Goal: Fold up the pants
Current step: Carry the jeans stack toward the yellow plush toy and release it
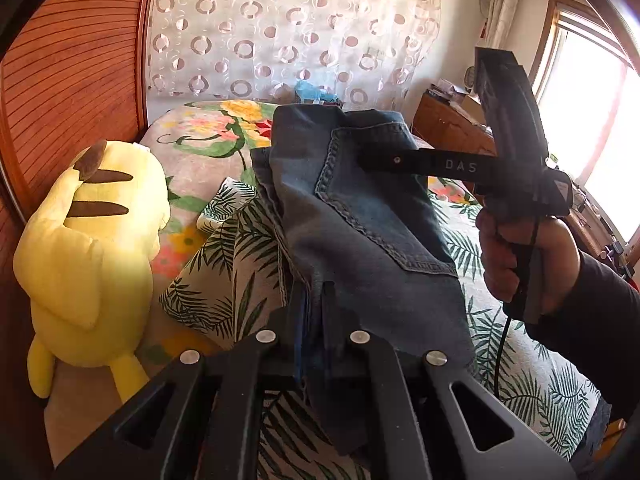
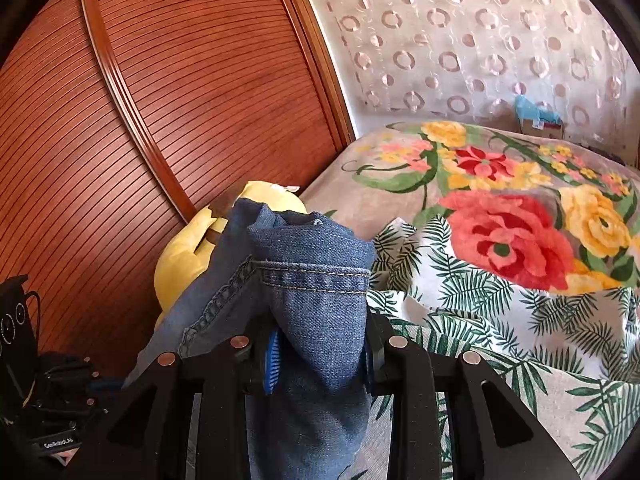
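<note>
Above one bed, one pair of jeans, both hand-held grippers clamped on denim, left hand-held gripper, right hand-held gripper

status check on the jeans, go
Both tongs shut on the jeans: left tongs, right tongs. Denim bunched, lifted off the bed. Yellow plush toy lies close beside it.
</note>
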A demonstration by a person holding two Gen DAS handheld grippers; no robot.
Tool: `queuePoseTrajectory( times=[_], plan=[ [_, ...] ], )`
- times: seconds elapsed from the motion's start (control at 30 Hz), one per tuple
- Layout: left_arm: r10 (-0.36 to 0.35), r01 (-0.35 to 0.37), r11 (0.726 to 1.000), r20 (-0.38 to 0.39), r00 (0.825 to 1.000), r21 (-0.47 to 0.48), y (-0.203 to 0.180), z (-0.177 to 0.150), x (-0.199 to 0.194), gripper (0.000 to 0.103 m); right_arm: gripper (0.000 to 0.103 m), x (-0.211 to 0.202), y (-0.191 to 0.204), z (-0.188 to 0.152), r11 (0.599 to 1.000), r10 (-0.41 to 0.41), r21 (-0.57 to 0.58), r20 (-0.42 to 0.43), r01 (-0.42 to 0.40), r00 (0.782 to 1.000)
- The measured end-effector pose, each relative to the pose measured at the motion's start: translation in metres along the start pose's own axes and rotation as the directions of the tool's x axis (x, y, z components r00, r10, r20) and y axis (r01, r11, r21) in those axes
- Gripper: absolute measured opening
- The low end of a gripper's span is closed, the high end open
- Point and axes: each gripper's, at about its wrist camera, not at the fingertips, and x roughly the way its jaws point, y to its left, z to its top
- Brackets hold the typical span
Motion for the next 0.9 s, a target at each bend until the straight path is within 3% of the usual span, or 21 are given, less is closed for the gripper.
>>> queuePoseTrajectory(
  times=[0.1, 0.27, 0.4, 0.6, 0.67, 0.77, 0.9],
  plan=[
    [0.007, -0.007, 1.0, -0.011, 1.0, 0.0, 0.001, -0.003, 0.004, 0.007, 0.033, 0.012, -0.005, 0.002, 1.0, -0.001, 0.002, -0.027, 0.001, 1.0],
    [0.023, -0.023, 1.0, -0.021, 1.0, 0.001, 0.005, -0.005, 0.009, 0.008, 0.047, 0.028, -0.018, 0.012, 1.0, -0.015, -0.011, -0.103, 0.014, 0.995],
    [0.038, -0.038, 0.999, -0.02, 0.999, 0.013, 0.004, -0.006, 0.01, 0.008, 0.05, 0.017, -0.021, 0.023, 0.999, -0.022, -0.051, -0.096, 0.017, 0.995],
    [0.049, -0.049, 0.999, -0.018, 0.999, 0.016, 0.005, -0.008, 0.01, 0.008, 0.05, 0.002, -0.009, 0.028, 0.981, -0.132, -0.141, 0.027, 0.135, 0.991],
    [0.056, -0.056, 0.998, -0.016, 0.998, 0.018, 0.005, -0.008, 0.01, 0.008, 0.033, 0.011, -0.005, 0.028, 0.978, -0.131, -0.165, 0.008, 0.131, 0.991],
    [0.061, -0.061, 0.998, -0.015, 0.998, 0.014, 0.005, -0.008, 0.011, 0.008, 0.032, 0.027, 0.003, 0.026, 0.96, -0.177, -0.224, -0.012, 0.17, 0.984],
    [0.07, -0.07, 0.997, -0.01, 0.998, -0.012, 0.006, -0.007, 0.006, 0.009, 0.032, 0.038, 0.003, 0.027, 0.96, -0.188, -0.215, -0.029, 0.177, 0.982]
  ],
)
